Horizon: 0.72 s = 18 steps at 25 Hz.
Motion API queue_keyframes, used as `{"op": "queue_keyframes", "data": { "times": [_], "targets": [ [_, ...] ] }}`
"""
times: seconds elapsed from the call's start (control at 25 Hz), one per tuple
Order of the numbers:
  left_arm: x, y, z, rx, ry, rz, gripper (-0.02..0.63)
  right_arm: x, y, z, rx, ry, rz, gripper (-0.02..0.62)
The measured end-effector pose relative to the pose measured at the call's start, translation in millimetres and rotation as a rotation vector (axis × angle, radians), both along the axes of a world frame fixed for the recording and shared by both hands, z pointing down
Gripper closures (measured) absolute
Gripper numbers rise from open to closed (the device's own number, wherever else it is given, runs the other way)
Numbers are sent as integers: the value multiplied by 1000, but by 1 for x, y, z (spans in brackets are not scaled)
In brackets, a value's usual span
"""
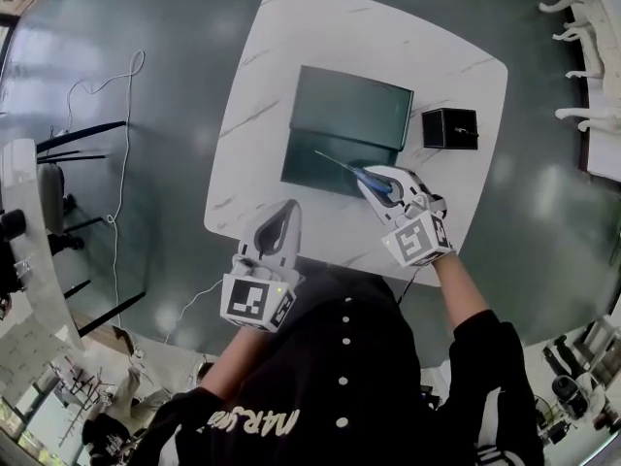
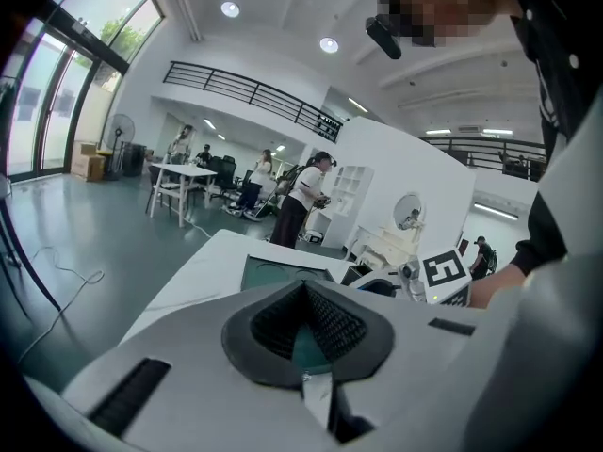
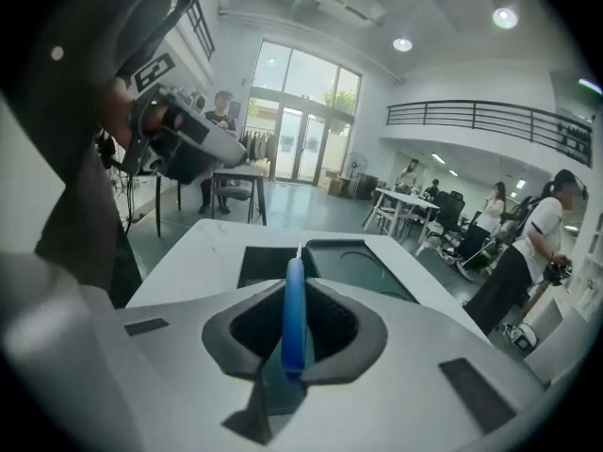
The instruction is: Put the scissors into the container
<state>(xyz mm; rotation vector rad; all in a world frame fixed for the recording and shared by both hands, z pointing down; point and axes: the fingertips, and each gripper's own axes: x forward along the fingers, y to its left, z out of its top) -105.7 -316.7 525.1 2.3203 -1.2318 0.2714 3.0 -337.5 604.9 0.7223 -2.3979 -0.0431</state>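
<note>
In its own view the right hand-held gripper [image 3: 296,295] clamps the scissors [image 3: 293,323] edge-on by the blue handle, while the head view reveals their blades over the container [image 1: 303,171] and the left hand-held gripper [image 1: 287,209] closed, empty.

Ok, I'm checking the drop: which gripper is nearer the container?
Right. The right gripper, holding the scissors, is over the container's near part. The left gripper sits short of it at the table's near edge.
</note>
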Motion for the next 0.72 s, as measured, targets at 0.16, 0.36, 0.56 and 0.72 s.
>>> {"op": "queue_keyframes", "data": {
  "times": [0.16, 0.36, 0.56, 0.72],
  "targets": [
    [1, 5, 11, 22, -37, 37, 580, -14, -4, 39, -32, 58, -82, 534],
    [-6, 10, 31, -20, -40, 37, 580, -28, -10, 65, -5, 130, -184, 534],
    [-3, 11, 41, -51, -5, 14, 580, -38, -17, 86, 95, 255, -317, 534],
    [-2, 16, 50, -64, -1, 16, 580, -42, -20, 102, 202, 371, -378, 534]
  ]
}}
